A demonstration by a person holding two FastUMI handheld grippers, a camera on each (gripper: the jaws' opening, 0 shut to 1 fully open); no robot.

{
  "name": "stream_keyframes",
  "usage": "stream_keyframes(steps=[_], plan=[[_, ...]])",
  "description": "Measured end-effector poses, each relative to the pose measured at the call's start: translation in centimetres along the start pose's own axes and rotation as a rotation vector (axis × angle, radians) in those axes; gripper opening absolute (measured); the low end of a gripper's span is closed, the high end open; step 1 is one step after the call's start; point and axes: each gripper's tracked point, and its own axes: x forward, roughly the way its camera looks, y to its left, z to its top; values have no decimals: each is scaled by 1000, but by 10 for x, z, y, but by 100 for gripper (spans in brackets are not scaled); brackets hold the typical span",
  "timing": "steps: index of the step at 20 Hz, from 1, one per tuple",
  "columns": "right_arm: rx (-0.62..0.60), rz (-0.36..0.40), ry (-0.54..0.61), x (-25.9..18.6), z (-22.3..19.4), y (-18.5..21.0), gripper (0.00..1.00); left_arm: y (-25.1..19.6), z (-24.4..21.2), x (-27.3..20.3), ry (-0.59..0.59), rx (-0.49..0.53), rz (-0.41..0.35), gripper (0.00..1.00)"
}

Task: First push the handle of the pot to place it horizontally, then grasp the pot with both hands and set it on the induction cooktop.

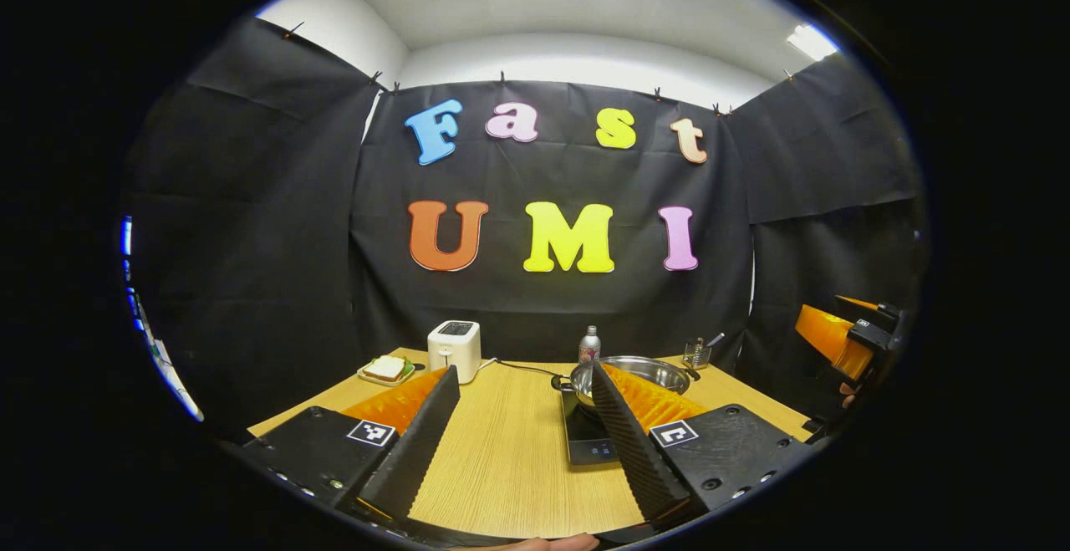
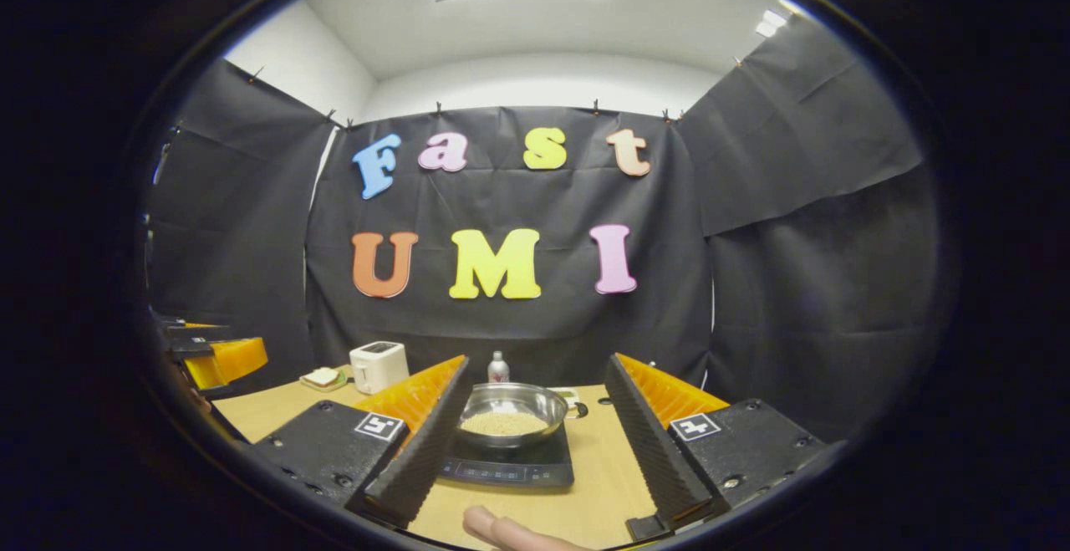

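A shiny steel pot (image 2: pixel 512 407) holding pale grains stands on the black induction cooktop (image 2: pixel 510 469) on the wooden table. A small dark side handle (image 2: pixel 578 408) sticks out to its right. My right gripper (image 2: pixel 537 360) is open, pulled back from the pot, which shows between its fingers. In the left gripper view the pot (image 1: pixel 660 372) and cooktop (image 1: pixel 585 442) lie partly behind the right-hand finger (image 1: pixel 623 434). My left gripper (image 1: pixel 523 369) is open with nothing in it, over bare table to the left of the cooktop.
A white toaster (image 1: pixel 454 350), a plate with a sandwich (image 1: pixel 386 369), a small bottle (image 1: pixel 589 345) and a glass utensil holder (image 1: pixel 696 354) stand along the table's back. The other gripper (image 1: pixel 840 338) hovers at far right. A person's fingertip (image 2: pixel 501 530) shows at the bottom.
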Motion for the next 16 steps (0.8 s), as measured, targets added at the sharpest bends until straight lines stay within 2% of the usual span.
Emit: stream_keyframes(steps=[16], plan=[[-12, 21, -17, -2, 4, 5, 99, 5, 0, -2, -6, -13, -1, 95]])
